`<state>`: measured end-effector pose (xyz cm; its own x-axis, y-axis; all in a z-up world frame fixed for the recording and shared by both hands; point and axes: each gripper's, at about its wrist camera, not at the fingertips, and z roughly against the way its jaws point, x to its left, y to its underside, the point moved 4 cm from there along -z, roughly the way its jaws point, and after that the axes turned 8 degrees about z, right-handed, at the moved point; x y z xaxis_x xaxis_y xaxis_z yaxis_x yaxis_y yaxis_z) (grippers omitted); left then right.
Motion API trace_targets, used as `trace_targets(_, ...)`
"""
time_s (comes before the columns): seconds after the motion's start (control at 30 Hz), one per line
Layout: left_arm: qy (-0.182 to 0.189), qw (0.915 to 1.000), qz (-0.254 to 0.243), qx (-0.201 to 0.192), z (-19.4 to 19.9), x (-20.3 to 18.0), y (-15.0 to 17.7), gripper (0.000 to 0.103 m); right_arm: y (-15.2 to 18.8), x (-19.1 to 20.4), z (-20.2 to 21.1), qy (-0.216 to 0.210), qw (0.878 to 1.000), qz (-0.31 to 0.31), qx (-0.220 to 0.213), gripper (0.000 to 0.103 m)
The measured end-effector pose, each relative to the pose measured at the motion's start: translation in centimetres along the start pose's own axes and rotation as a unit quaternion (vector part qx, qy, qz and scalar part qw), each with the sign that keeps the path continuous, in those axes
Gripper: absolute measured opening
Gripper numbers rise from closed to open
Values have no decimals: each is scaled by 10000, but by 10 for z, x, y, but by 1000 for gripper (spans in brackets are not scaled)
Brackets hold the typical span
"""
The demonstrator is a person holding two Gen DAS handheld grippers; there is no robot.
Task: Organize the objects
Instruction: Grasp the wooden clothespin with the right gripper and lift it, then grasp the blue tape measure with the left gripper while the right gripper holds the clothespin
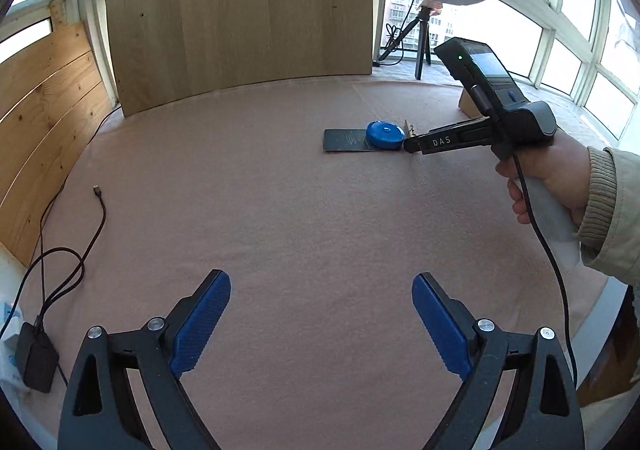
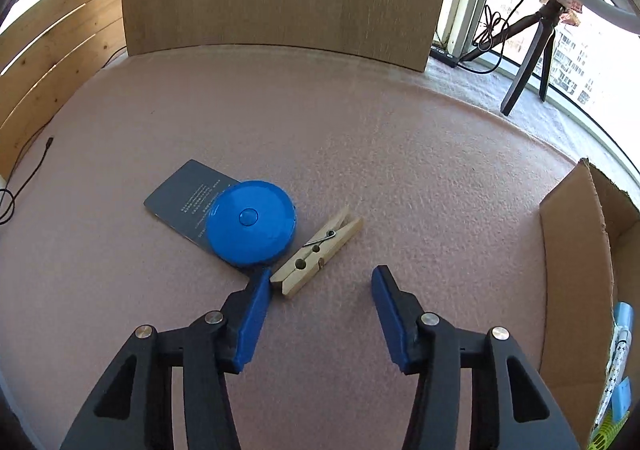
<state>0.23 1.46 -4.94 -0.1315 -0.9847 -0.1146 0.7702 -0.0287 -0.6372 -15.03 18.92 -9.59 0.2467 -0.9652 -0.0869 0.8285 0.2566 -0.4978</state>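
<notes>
We hold a pair of tongs in each hand over a table covered in pink cloth point(image 1: 280, 189). Our left gripper point(image 1: 320, 314) stands spread wide above bare cloth, nothing between its blue pads, and the things to be sorted lie well ahead of it and to its right. Our right gripper point(image 2: 320, 290) is also parted, though less widely, and grips nothing; it hangs just short of a small cluster: a wooden clothespin point(image 2: 318, 252) lies on the cloth at a slant, its near end just beside the tip of the left-hand blue pad point(image 2: 254, 314), ahead of the gap rather than inside it. Touching or nearly touching the clothespin on its far left side sits a round blue tape measure point(image 2: 251, 221), which rests partly on a dark grey card point(image 2: 184, 197). From the left wrist view we see the right hand point(image 1: 552, 177) gripping its handle, the tong tips right by the tape measure point(image 1: 385, 134). An open cardboard box point(image 2: 576, 250) stands to the right of the right gripper, apart from the cluster, with a few small items showing inside
</notes>
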Motion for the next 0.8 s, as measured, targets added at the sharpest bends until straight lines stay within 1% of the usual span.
trace_targets(0.03,9,10000,20,-5,0,1,-1,94,0,-2,0,39,10000,-6,-13,32)
trace_targets(0.07,16,10000,37,-5,-2,1,-2,94,0,-3,0,28,10000,-5,-16,28)
trace_targets(0.13,33,10000,56,-5,-8,-1,-6,94,0,-3,1,32,10000,22,-6,15)
trace_targets(0.17,49,10000,67,-2,-12,-3,-9,94,1,-4,2,17,10000,27,-4,12)
trace_targets(0.4,261,9992,293,25,-42,-22,-24,95,16,-15,10,-235,9997,-9,-12,11)
trace_targets(0.57,259,9986,457,68,-74,-39,-39,95,38,-16,23,-331,9994,56,23,11)
trace_targets(0.7,233,9987,444,-22,-100,-57,-60,95,58,-17,35,-400,9992,48,54,11)
trace_targets(0.8,185,9988,443,-117,-123,-72,-81,95,73,-18,44,-432,9990,61,64,11)
